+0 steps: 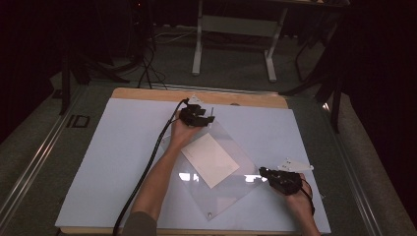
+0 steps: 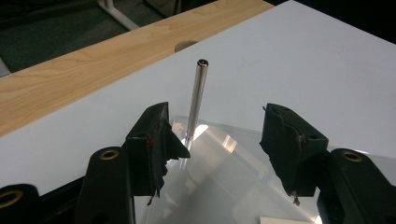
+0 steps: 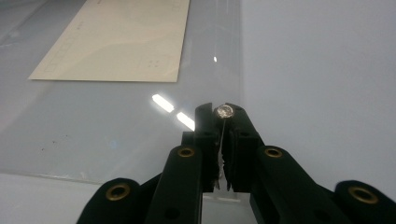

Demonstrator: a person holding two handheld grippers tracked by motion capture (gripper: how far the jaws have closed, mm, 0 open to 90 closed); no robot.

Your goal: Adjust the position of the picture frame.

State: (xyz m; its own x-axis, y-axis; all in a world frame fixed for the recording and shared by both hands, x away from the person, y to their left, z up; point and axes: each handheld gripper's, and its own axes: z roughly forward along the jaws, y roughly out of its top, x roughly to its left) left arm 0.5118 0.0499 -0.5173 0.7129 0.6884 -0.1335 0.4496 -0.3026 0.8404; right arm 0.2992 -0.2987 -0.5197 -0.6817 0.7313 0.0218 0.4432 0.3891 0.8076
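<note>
The left tool point(image 1: 198, 116) sits at the far corner of a clear acrylic sheet point(image 1: 231, 189), about twelve o'clock from the sheet's middle. Its jaws stand wide apart and grip nothing. A thin metal standoff post point(image 2: 196, 93) stands upright at that corner, just beyond the jaws and nearer the left one, apart from both as far as the left gripper view shows.

The sheet lies turned like a diamond on the white mat point(image 1: 113, 162) of the bench point(image 1: 147, 93), with a cream paper card point(image 1: 210, 159) under or inside it near the centre. Another small fastener point(image 1: 210, 214) shows at the six o'clock corner.

The right tool point(image 1: 265, 173) is at the three o'clock corner. Its jaws are pinched nearly together on a round-headed metal pin point(image 3: 224, 111) that sits upright between the tips.

The work in hand looks like fitting or removing the corner hardware. To do it well, keep the right tool steady so the sheet cannot pivot. Centre the left jaws on the post before closing, low on the shaft. Approach level, since a sideways knock could tip the post or slide the sheet.
</note>
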